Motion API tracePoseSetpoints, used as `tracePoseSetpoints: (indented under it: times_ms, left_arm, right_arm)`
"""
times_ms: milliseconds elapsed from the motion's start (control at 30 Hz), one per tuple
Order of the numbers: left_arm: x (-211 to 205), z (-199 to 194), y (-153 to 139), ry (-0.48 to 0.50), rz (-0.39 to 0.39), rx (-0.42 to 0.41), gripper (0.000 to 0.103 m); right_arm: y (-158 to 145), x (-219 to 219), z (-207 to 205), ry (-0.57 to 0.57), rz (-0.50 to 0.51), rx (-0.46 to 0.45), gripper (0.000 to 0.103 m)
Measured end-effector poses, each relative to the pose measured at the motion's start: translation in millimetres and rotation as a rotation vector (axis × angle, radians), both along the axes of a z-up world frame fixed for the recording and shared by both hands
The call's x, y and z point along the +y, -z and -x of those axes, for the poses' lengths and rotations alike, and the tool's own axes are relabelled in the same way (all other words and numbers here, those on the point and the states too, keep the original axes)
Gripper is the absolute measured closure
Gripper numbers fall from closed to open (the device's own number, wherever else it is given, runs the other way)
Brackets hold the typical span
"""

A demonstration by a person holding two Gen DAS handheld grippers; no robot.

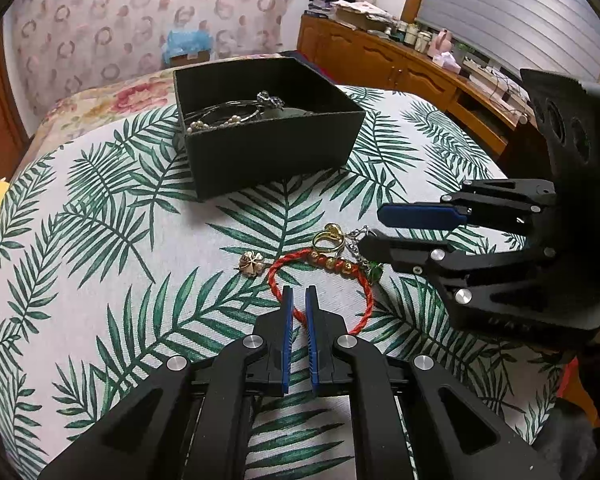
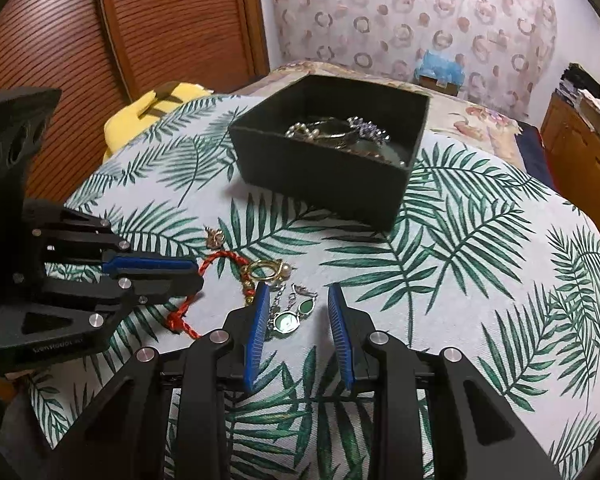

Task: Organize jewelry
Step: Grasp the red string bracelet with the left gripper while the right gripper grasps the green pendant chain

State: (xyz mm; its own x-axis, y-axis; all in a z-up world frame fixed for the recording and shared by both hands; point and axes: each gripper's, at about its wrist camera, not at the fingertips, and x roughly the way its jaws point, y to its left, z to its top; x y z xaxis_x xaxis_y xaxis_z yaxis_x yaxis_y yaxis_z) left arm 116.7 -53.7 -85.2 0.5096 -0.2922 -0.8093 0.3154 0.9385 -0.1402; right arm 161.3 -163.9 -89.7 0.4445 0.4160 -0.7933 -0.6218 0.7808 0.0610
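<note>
Palm-leaf cloth [image 1: 100,240] over a bed; patterned wallpaper [image 1: 140,12] behind. Black box [image 1: 268,152] holds bracelets. Nearer me than the box: red cord bracelet [image 1: 364,308], under my clenched left gripper [image 1: 300,294]; green pendant [image 2: 286,322] before my parted, empty right gripper [image 2: 298,294].

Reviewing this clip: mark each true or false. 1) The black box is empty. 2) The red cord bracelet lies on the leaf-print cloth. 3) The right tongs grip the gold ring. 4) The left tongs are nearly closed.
1) False: the black box already holds jewelry, bangles and beads among it.
2) True: the red cord bracelet lies on the leaf-print cloth.
3) False: the right tongs stand open and empty; the gold ring lies on the cloth.
4) True: the left tongs show only a narrow gap.
</note>
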Motion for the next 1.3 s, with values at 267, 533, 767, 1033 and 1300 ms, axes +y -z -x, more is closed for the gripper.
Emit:
tracePoseSetpoints:
  times_ms: [267, 533, 767, 1033, 1300]
  left_arm:
    - [-2.4, 1.3, 1.4, 0.01, -0.003, 0.003, 0.097]
    - [-4.9, 0.0, 1.9, 0.007, -0.009, -0.002, 0.091]
    - [-2.1, -1.8, 2.0, -0.013, -0.016, -0.006, 0.082]
    - [-6.8, -9.7, 4.5, -0.022, -0.037, -0.017, 0.077]
    - [-11.5, -18.2, 5.6, -0.039, -0.082, -0.039, 0.101]
  right_arm:
    - [3.8, -11.2, 0.0, 0.025, 0.062, -0.001, 0.07]
    - [3.1, -24.5, -0.9, 0.05, 0.05, 0.012, 0.07]
    - [4.9, -21.2, 2.2, 0.032, 0.063, 0.0, 0.084]
    - [4.8, -32.4, -1.0, 0.046, 0.074, -0.016, 0.09]
    - [3.6, -39.6, -3.9, 0.055, 0.063, -0.024, 0.09]
